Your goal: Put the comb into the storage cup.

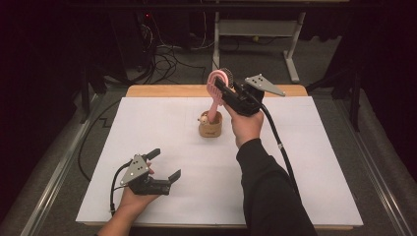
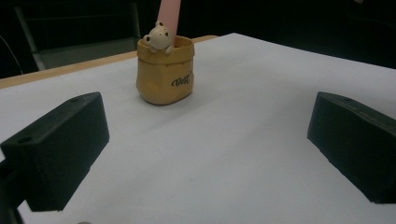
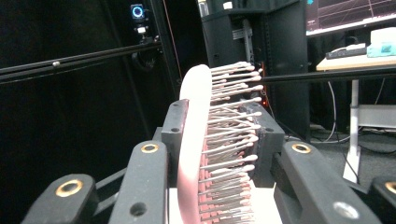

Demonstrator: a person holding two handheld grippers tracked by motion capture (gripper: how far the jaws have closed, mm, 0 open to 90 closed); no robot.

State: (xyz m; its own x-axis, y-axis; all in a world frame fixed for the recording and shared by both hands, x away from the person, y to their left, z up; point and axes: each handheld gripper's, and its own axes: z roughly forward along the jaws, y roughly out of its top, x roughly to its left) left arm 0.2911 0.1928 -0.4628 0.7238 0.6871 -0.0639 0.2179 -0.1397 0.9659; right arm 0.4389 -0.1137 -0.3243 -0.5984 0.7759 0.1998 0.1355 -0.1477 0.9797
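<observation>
Pink plastic hairbrush (image 1: pixel 216 86) just above centre of the high view, oval paddle head up top with rows of thin pale bristles tipped with tiny balls, smooth glossy back. Clamped at the head by the right gripper (image 1: pixel 222 87), black blocky jaws pressing one on the flat back and one into the bristle side, clear as day in the right gripper view (image 3: pixel 205 154). Long axis close to upright, tilted a bit: head toward the upper part of the frame, handle slanting down and slightly left, lower end sitting inside the little tan cup (image 1: pixel 210 126). Cup looks like a crumpled paper sack but glazed and stiff, with a dark scribbled logo and a small cream bear figure (image 2: pixel 158 37) hanging over the rim, handle rising right behind it in the left gripper view. Left gripper (image 1: pixel 164 164) parked in the lower left of the high view, resting low on the matte white table cover (image 1: pixel 305 162), chunky black jaws spread wide with nothing between them, well apart from the cup. Pale wooden table edge (image 1: pixel 167 90) peeking out beyond the white sheet.
</observation>
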